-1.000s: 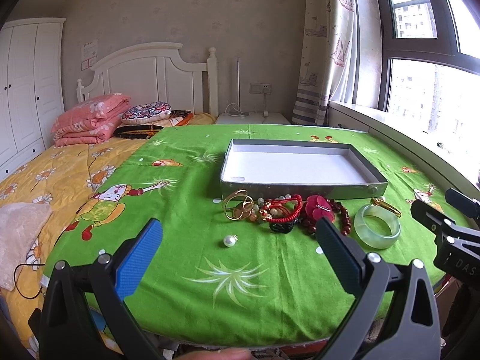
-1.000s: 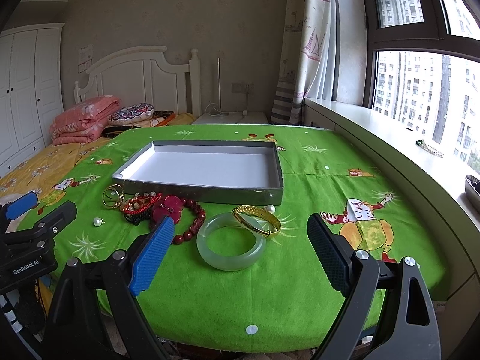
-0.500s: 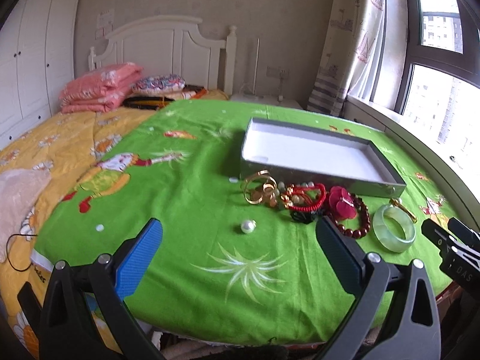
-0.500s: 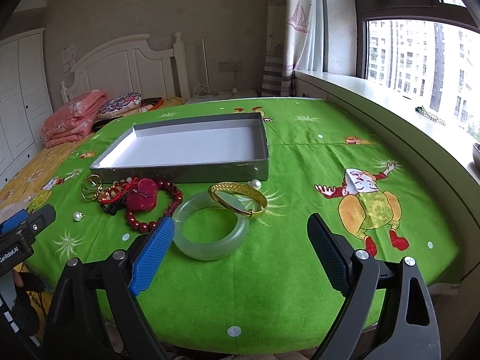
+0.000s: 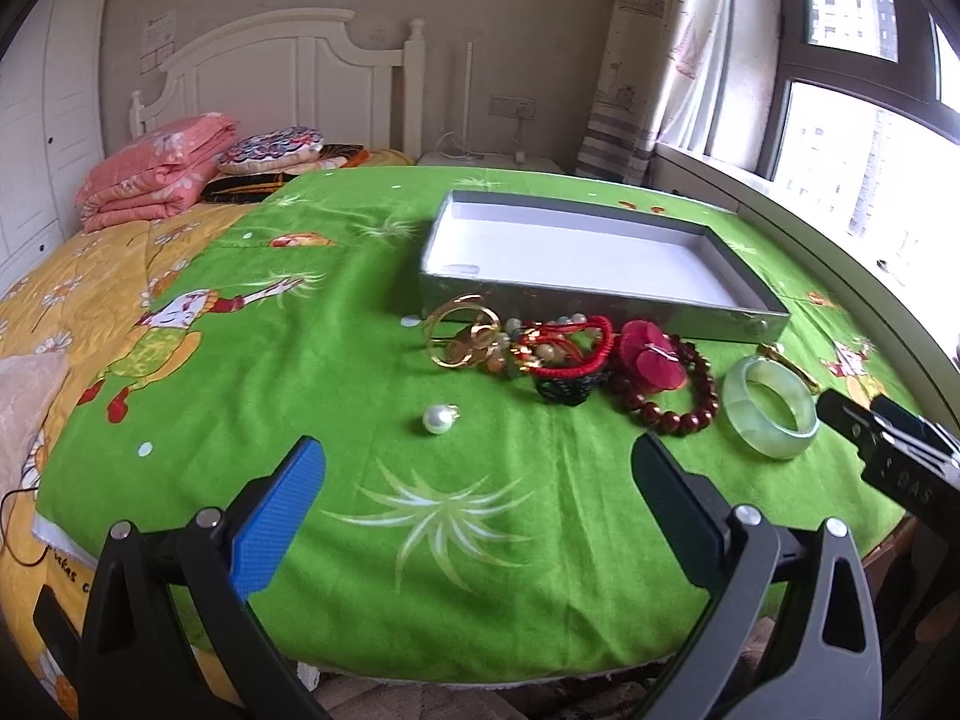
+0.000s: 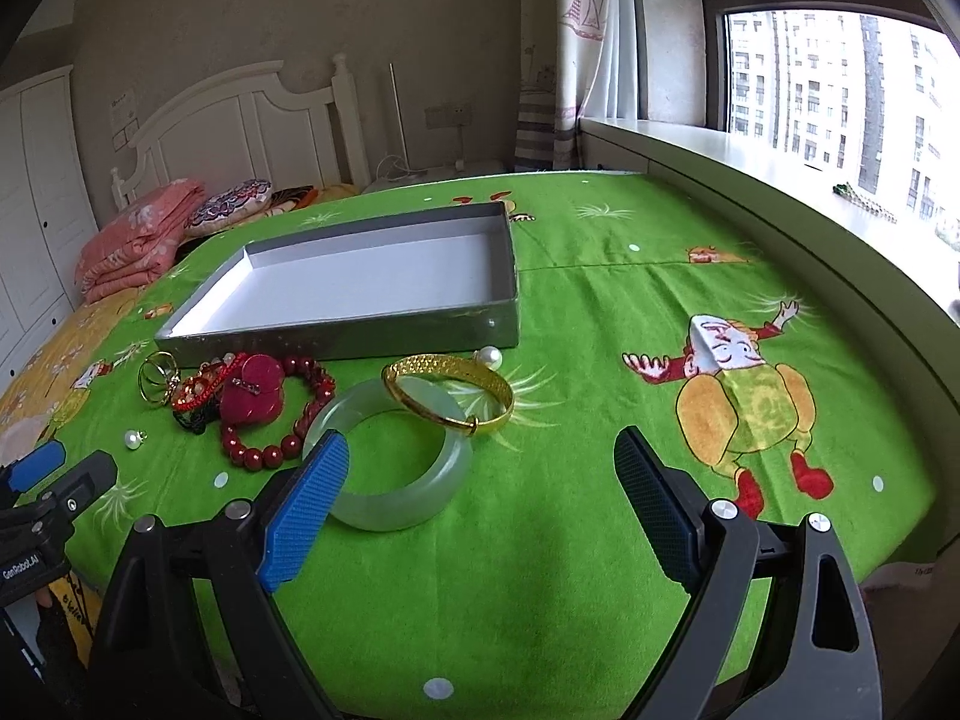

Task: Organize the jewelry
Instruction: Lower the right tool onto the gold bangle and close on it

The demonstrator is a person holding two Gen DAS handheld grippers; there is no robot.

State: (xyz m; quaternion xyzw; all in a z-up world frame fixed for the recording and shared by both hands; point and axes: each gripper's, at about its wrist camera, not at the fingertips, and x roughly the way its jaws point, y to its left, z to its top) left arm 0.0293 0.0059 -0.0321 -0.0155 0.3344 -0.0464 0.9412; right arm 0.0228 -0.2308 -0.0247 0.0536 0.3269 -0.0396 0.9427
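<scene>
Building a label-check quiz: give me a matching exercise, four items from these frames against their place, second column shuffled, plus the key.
Column 1
1. jade bangle
2. gold bangle
3. loose pearl
4. grey tray

Column 2
A. on the green cloth, behind the jewelry, nothing in it
B. alone on the cloth, in front of the left gripper
C. leaning on the rim of another bangle
D. flat on the cloth, just ahead of the right gripper's blue finger pad

Pairs: 1-D, 2-C, 3-B, 4-A
</scene>
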